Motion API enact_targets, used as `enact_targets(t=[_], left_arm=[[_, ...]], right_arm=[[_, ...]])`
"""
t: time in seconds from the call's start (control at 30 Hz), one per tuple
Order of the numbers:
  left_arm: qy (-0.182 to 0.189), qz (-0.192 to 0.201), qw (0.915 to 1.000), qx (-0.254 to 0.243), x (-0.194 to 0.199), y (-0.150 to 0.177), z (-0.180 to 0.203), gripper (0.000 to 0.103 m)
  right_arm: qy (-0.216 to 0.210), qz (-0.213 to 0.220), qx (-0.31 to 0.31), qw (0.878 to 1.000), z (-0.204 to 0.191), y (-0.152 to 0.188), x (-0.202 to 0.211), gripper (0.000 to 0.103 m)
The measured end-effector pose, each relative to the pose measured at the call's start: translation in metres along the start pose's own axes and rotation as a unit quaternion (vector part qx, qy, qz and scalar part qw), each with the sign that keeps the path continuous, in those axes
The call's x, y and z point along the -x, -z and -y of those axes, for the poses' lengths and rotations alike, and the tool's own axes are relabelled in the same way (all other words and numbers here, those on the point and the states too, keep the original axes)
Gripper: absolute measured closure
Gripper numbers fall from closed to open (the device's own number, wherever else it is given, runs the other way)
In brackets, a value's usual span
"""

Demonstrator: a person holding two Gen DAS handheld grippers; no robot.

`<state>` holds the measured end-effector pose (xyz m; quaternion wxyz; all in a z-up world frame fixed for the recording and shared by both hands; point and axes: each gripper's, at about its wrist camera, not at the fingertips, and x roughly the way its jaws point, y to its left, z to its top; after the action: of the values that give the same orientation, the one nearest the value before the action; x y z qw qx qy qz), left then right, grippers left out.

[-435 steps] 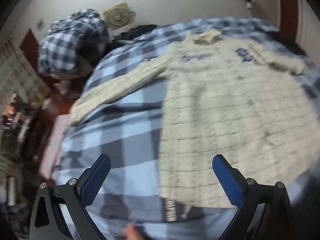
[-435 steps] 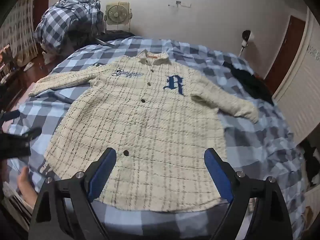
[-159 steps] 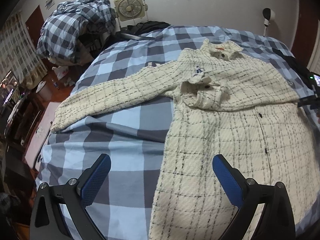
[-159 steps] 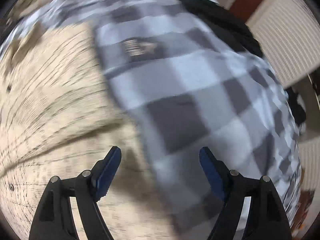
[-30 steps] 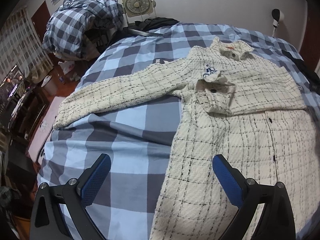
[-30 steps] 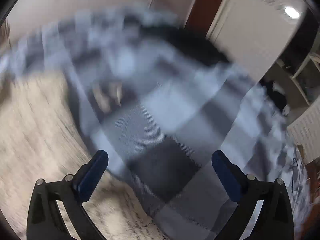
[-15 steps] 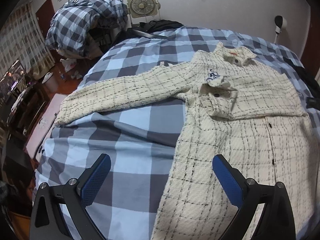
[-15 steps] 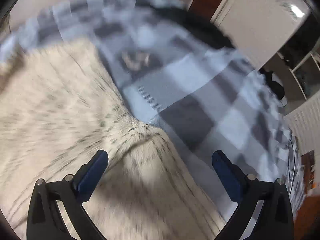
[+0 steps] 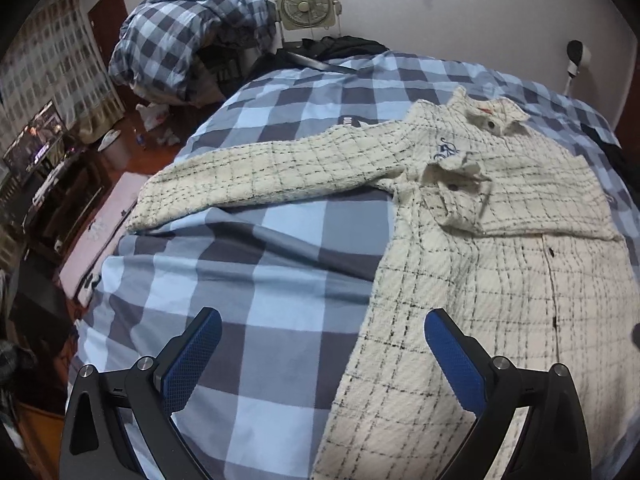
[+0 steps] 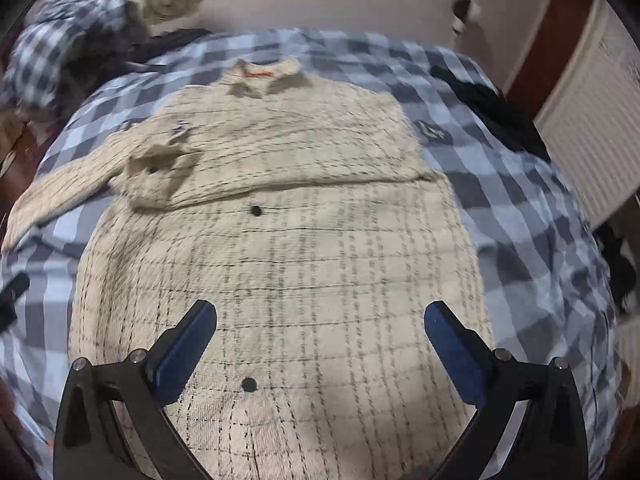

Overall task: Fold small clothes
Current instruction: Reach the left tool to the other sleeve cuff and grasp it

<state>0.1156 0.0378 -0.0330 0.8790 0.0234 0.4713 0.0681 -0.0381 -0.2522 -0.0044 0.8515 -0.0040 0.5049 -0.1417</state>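
A cream plaid jacket (image 9: pixel 500 280) (image 10: pixel 280 272) lies front up on a blue checked bed cover (image 9: pixel 260 280) (image 10: pixel 520 216). Its right sleeve (image 10: pixel 288 168) is folded across the chest, the cuff (image 9: pixel 456 184) resting near the navy embroidery. The left sleeve (image 9: pixel 260 172) stretches out flat toward the bed's left edge. My left gripper (image 9: pixel 320 344) hovers open above the jacket's left hem side, holding nothing. My right gripper (image 10: pixel 320 332) hangs open over the lower front of the jacket, also empty. The right wrist view is blurred by motion.
A heap of checked bedding (image 9: pixel 188 36) and a box fan (image 9: pixel 306 2) stand at the bed's head. Dark clothes (image 10: pixel 492 108) lie on the right side of the bed. Furniture and a screen (image 9: pixel 36 140) crowd the floor on the left.
The right gripper has swung from close over the jacket's right edge back to a view of the whole jacket. The left gripper has risen slightly. The jacket has not moved.
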Motion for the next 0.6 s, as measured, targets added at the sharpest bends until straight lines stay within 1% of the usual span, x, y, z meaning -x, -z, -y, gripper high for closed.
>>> enact_targets(t=[0.07, 0.1, 0.17, 0.2, 0.23, 0.3, 0.37, 0.43, 0.53, 0.6], left_arm=[[-0.002, -0.003, 0.9999, -0.011, -0.003, 0.001, 0.003, 0.001], [0.001, -0.006, 0.9999, -0.015, -0.006, 0.002, 0.005, 0.001], [0.016, -0.016, 0.9996, -0.016, -0.009, 0.003, 0.007, 0.001], [0.023, -0.021, 0.9994, -0.016, -0.010, 0.004, 0.008, 0.001], [0.033, -0.027, 0.9990, -0.014, -0.011, 0.004, 0.009, 0.001], [0.055, -0.038, 0.9977, -0.012, -0.012, 0.005, 0.012, 0.001], [0.051, -0.039, 0.9978, -0.016, -0.013, 0.005, 0.015, 0.001], [0.041, -0.036, 0.9982, -0.024, -0.014, 0.005, 0.019, 0.001], [0.032, -0.030, 0.9986, -0.029, -0.014, 0.002, 0.023, 0.001], [0.026, -0.026, 0.9988, -0.033, -0.015, 0.001, 0.025, 0.001]], right_arm=[[0.014, -0.007, 0.025, 1.000, -0.007, 0.003, -0.015, 0.002], [0.010, -0.017, 0.031, 0.999, -0.014, 0.003, -0.017, 0.002], [-0.037, -0.053, 0.019, 0.998, -0.016, -0.002, -0.037, 0.002], [-0.073, -0.070, -0.001, 0.995, -0.016, -0.005, -0.045, 0.002], [-0.116, -0.092, -0.024, 0.989, -0.016, -0.011, -0.058, 0.002], [-0.152, -0.125, -0.043, 0.980, -0.019, -0.020, -0.078, 0.002], [-0.148, -0.125, -0.041, 0.980, -0.020, -0.022, -0.085, 0.002], [-0.128, -0.113, -0.037, 0.985, -0.016, -0.024, -0.082, 0.002], [-0.144, -0.102, -0.046, 0.983, -0.011, -0.029, -0.078, 0.002], [-0.141, -0.095, -0.049, 0.984, -0.009, -0.030, -0.076, 0.002]])
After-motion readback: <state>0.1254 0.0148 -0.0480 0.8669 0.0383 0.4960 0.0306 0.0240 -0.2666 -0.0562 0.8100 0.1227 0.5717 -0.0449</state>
